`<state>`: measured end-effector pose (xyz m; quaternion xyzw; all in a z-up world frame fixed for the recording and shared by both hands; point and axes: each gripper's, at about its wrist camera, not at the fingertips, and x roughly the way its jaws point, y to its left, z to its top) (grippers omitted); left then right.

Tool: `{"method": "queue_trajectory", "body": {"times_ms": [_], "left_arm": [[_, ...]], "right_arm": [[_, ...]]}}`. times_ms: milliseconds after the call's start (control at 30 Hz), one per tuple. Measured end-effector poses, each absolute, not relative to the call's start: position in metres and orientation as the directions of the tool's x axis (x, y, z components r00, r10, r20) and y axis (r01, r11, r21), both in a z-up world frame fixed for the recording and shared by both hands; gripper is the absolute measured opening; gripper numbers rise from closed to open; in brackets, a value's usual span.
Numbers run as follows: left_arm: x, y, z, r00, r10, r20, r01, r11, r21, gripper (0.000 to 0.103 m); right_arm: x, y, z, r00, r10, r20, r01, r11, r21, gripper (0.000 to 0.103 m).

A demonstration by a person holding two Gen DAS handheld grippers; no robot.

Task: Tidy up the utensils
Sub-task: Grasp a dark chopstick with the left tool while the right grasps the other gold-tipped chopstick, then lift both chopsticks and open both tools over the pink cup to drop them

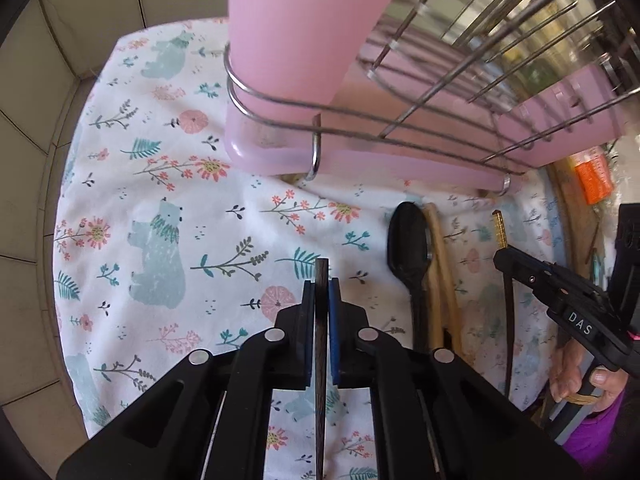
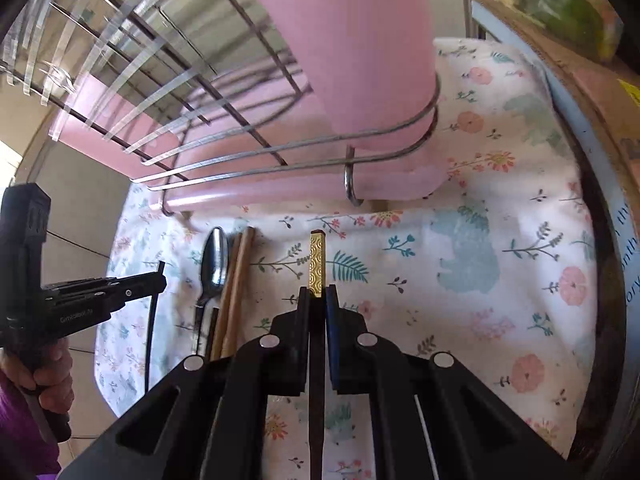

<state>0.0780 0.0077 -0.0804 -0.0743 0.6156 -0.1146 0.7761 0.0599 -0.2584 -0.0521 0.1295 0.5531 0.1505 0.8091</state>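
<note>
Wide floral-and-bear cloth (image 1: 168,208) over worktop, tiled wall at left edge. On it, wire dish rack (image 1: 440,92) w/ pink drip tray (image 1: 360,160) and tall pink cup holder (image 1: 304,20), top cut off. Cardboard box (image 2: 592,92) at right w/ partial print, not legible; green item on top blurred. Left tongs (image 1: 322,280) clenched on dark chopstick (image 1: 320,352), tip just past pads. Right tongs (image 2: 318,294) clenched on dark chopstick w/ gold patterned end (image 2: 317,264). "DAS" readable on right tool body in left view. On cloth betw. tools: spoon (image 2: 214,264) beside two wooden chopsticks (image 2: 236,280), near tray front. Hands gripping handles, purple sleeve, partly cut off.
</note>
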Motion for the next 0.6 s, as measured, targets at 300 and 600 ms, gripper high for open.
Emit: {"method": "queue_trajectory", "body": {"times_ms": [300,600], "left_arm": [[0.026,0.032,0.0,0.521,-0.369,-0.77,0.165,0.928,-0.333,0.006],[-0.006,0.042,0.096,0.758,-0.368,-0.539,0.24,0.925,-0.295,0.006]], "right_arm": [[0.007,-0.28,0.029,0.611,0.356,-0.707,-0.136,0.927,0.35,0.007],[-0.014,-0.296,0.135,0.821,0.303,-0.483,-0.159,0.935,0.317,0.006]]}}
